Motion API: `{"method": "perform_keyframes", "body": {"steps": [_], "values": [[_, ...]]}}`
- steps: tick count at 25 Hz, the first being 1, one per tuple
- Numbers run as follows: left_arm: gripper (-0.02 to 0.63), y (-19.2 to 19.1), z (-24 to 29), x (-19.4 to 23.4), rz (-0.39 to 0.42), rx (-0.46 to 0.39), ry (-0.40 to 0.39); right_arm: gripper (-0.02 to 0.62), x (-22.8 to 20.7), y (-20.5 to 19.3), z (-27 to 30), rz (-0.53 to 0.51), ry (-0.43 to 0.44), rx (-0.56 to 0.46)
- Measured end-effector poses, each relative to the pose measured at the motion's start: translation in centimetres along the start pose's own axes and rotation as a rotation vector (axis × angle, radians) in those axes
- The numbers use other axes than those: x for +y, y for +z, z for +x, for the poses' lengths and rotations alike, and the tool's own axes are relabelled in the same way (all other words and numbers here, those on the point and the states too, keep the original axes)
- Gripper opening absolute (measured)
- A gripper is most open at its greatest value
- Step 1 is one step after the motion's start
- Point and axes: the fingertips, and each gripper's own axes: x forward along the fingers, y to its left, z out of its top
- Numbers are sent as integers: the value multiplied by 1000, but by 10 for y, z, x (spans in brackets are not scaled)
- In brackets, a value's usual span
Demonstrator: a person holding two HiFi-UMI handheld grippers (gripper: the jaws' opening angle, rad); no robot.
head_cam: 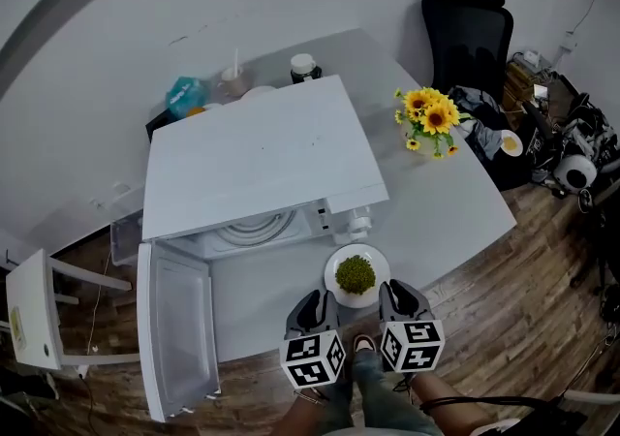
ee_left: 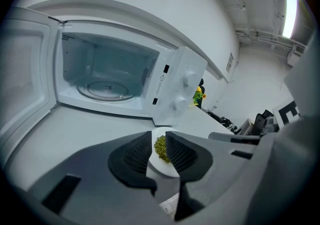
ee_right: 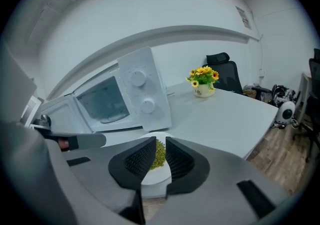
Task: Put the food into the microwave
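A white plate (head_cam: 356, 274) of green food (head_cam: 356, 273) sits on the grey table (head_cam: 455, 206) just in front of the white microwave (head_cam: 257, 158). The microwave door (head_cam: 179, 327) hangs wide open to the left, and the glass turntable (ee_left: 105, 90) inside is bare. My left gripper (head_cam: 315, 306) and right gripper (head_cam: 400, 296) hover side by side at the table's front edge, just short of the plate. Each gripper's jaws stand close together with nothing between them. Beyond the narrow gap I see the plate (ee_left: 161, 161) in the left gripper view and the plate (ee_right: 156, 171) in the right gripper view.
A vase of sunflowers (head_cam: 431, 119) stands on the table right of the microwave. Cups and a jar (head_cam: 303, 67) sit behind it. A black office chair (head_cam: 470, 27) and floor clutter (head_cam: 567, 148) lie at the right, and a white chair (head_cam: 34, 313) stands at the left.
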Motion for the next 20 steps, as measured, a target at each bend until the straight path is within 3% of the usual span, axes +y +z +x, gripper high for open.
{"method": "perform_keyframes", "body": {"steps": [20], "values": [[78,-42,52,23,-52,93,30,48,-45,-30,54,32,-50,70]]}}
